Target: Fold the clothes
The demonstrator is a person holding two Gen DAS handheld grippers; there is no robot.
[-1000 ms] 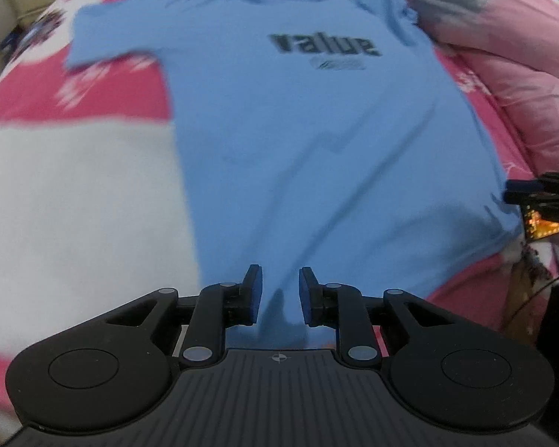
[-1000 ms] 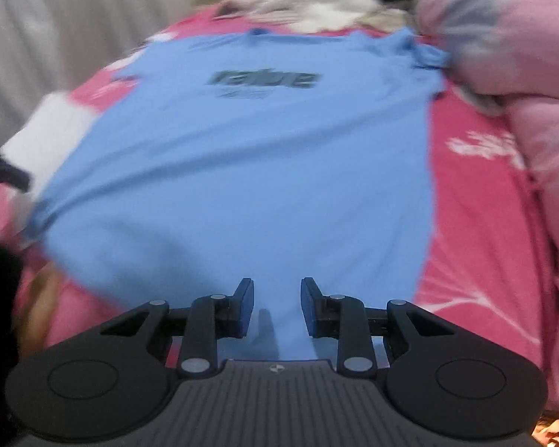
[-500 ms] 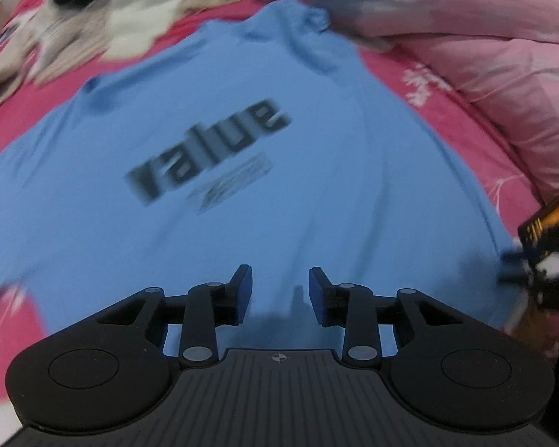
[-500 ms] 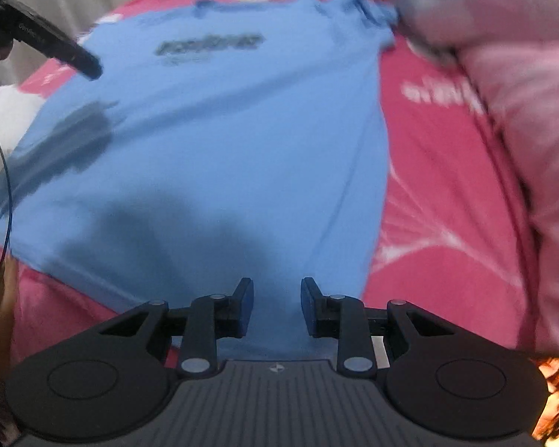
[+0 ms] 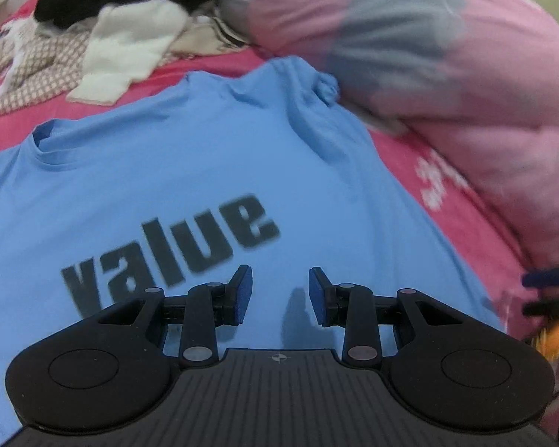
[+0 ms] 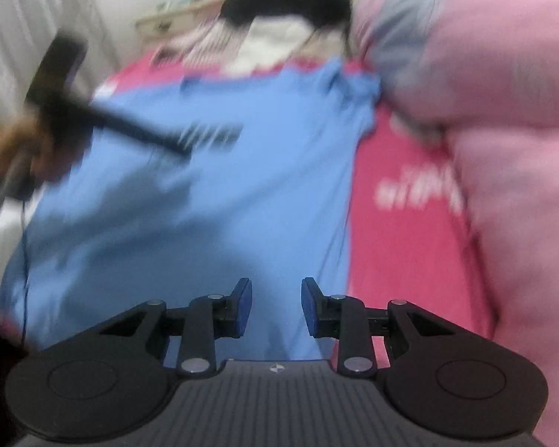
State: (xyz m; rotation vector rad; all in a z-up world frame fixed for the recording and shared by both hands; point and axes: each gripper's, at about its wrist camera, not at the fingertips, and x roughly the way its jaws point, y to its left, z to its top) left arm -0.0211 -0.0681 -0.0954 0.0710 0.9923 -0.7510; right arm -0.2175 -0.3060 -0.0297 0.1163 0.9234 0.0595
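A light blue T-shirt (image 5: 205, 171) with a dark "value" print lies flat, front up, on the pink bed sheet (image 5: 447, 216). My left gripper (image 5: 279, 294) hovers over the chest just below the print, open with nothing between its blue pads. My right gripper (image 6: 275, 305) hangs over the shirt (image 6: 223, 193) near its right side edge, also open and holding nothing. In the right wrist view the left gripper (image 6: 141, 134) shows as a blurred black bar over the print. In the left wrist view the right gripper's fingertips (image 5: 548, 279) poke in at the right edge.
A bulky pink and grey duvet (image 5: 466, 93) lies along the shirt's right side, close to its sleeve. A pile of black, white and checked clothes (image 5: 123, 37) lies beyond the collar. A hand (image 6: 11, 149) holds the left gripper at the left edge.
The left gripper has travelled from the hem up to the chest print, and its jaws stand a little wider. The right gripper has moved forward along the shirt's right side.
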